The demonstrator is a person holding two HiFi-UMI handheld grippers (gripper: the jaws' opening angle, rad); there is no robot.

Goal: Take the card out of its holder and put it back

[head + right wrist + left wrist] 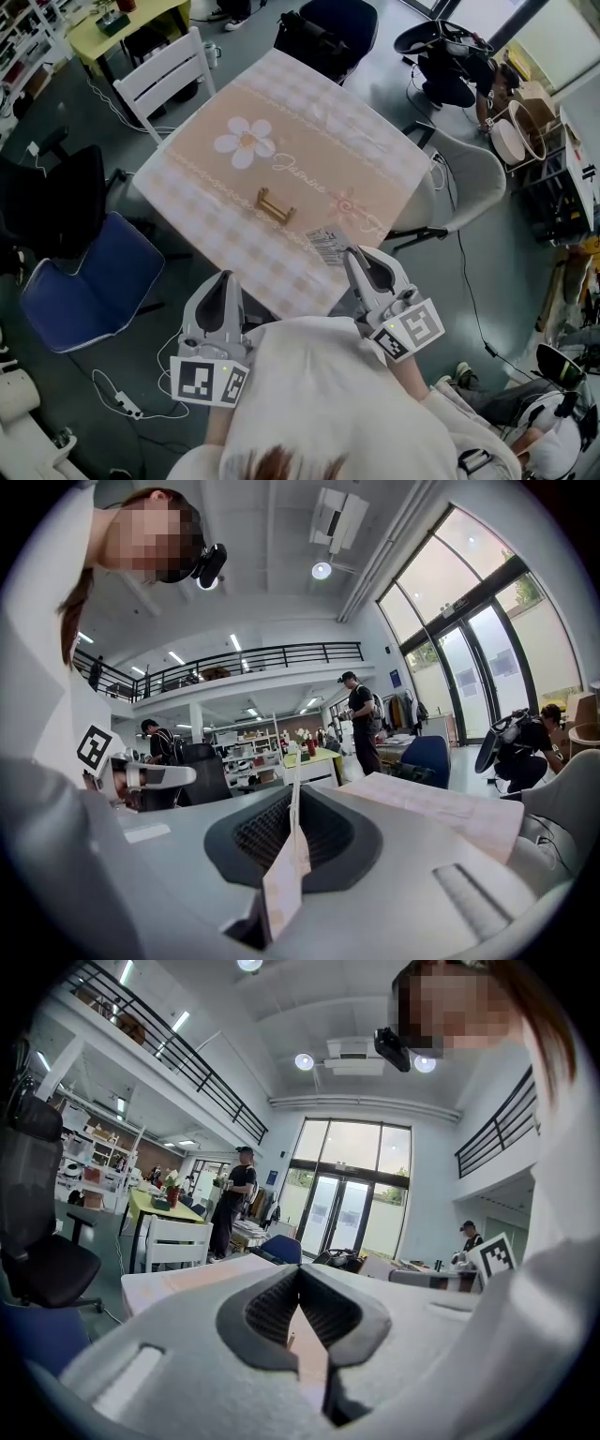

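I held both hand-held grippers nearly level at the near edge of the counter (309, 122), pointing toward its far side. My right hand-held gripper (353, 253) was pinched shut on the card (329, 246), which stood edge-on between the pads, near and right of the gold holder (275, 205) and apart from it. My left hand-held gripper (225, 278) sat closed, tips touching, gripping nothing.
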